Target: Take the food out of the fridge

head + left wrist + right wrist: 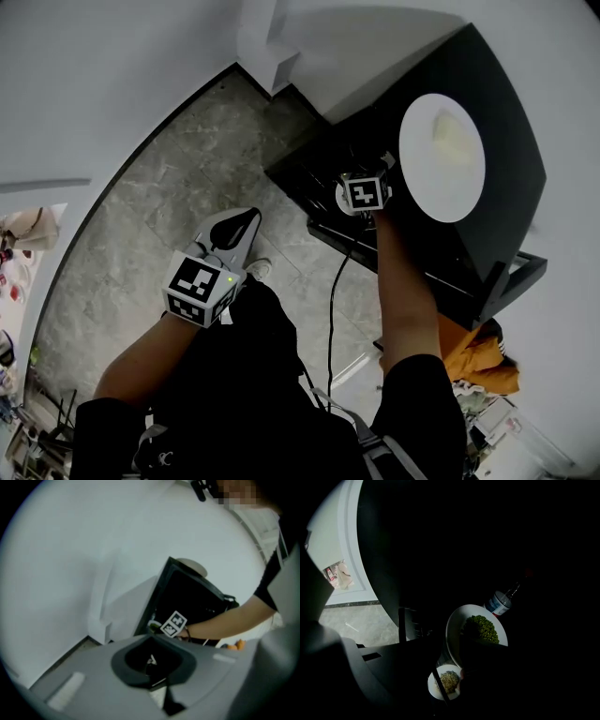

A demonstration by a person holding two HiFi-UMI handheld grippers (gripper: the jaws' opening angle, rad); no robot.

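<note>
A small black fridge [497,112] [187,602] stands on the floor by the white wall, its front open. My right gripper [364,192] [454,653] reaches into the dark inside, jaws open. Between and just beyond them a white plate of green peas [480,629] stands tilted; the right jaw hides its lower edge, and I cannot tell whether it touches. Below is a small white bowl of pale grains [447,681], behind a plastic bottle [501,601]. On the fridge's top lies a white plate [422,183] with a pale piece of food [455,136]. My left gripper [242,225] [150,667] hangs shut and empty over the floor.
Grey marble floor tiles [169,178] run to a white wall with a dark skirting. A black cable [333,309] trails down from the fridge. Orange stuff [483,361] and clutter lie at the lower right. The person's arm [225,618] stretches to the fridge.
</note>
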